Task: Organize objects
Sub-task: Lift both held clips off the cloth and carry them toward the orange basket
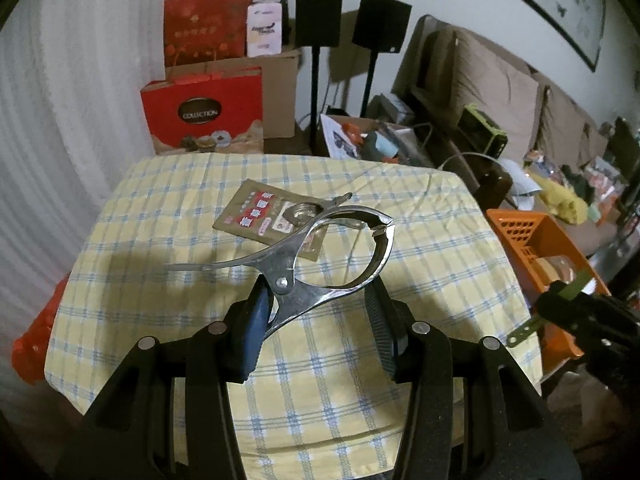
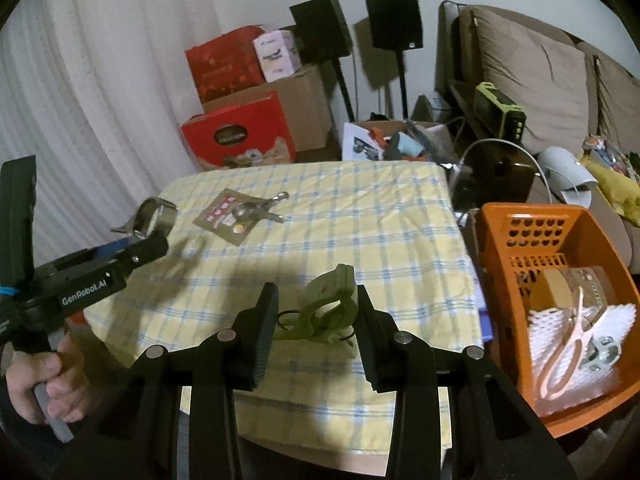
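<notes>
My left gripper (image 1: 320,312) is shut on a large metal clip (image 1: 320,256) and holds it above the checked tablecloth (image 1: 168,216); it also shows in the right wrist view (image 2: 152,236). My right gripper (image 2: 316,320) is shut on a green plastic clip (image 2: 328,304), held over the table's near right part; it shows at the right in the left wrist view (image 1: 560,304). A brown packet (image 1: 256,212) with a small metal clip (image 2: 260,208) on it lies mid-table. An orange basket (image 2: 500,224) stands right of the table.
The basket holds a tape roll (image 2: 560,288), white foam netting (image 2: 560,344), a pink clip (image 2: 568,344) and a metal part (image 2: 604,352). Red gift boxes (image 1: 204,116) and cardboard boxes stand behind the table, two speakers (image 1: 380,20) on stands, a cluttered sofa (image 1: 500,92) at right.
</notes>
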Action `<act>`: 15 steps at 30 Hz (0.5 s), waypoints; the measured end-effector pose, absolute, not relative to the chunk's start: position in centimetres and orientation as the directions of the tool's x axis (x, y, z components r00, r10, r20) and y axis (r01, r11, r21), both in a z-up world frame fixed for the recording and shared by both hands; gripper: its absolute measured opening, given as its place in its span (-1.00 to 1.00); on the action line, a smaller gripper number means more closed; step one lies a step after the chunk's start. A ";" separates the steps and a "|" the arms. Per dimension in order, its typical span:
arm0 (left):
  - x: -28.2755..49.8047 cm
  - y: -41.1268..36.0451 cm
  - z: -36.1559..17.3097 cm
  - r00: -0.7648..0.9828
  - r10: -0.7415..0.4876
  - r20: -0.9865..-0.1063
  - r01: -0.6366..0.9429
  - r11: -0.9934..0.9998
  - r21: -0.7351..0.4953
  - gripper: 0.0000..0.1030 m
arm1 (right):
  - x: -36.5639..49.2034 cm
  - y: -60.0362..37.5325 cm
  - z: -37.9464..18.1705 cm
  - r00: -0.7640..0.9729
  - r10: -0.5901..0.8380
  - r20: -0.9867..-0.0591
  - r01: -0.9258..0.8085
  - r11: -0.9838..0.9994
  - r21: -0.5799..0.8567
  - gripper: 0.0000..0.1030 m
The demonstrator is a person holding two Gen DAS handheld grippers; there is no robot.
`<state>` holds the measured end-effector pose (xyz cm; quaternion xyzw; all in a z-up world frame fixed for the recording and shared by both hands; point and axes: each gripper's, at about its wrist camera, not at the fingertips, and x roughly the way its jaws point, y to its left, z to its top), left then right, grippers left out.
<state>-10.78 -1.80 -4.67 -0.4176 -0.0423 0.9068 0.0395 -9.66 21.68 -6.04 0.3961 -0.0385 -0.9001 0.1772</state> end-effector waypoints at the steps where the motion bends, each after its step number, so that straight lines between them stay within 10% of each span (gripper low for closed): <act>1: -10.8 -1.8 -4.8 -0.645 0.109 -0.756 -0.034 -0.993 -0.114 -0.14 | -9.6 22.0 -6.0 -0.624 -0.349 -0.699 0.286 -0.935 0.212 -0.28; 15: -10.4 0.1 -3.6 -0.643 0.110 -0.758 -0.047 -0.993 -0.104 -0.14 | -8.7 24.7 -5.0 -0.647 -0.330 -0.687 0.257 -0.943 0.211 -0.28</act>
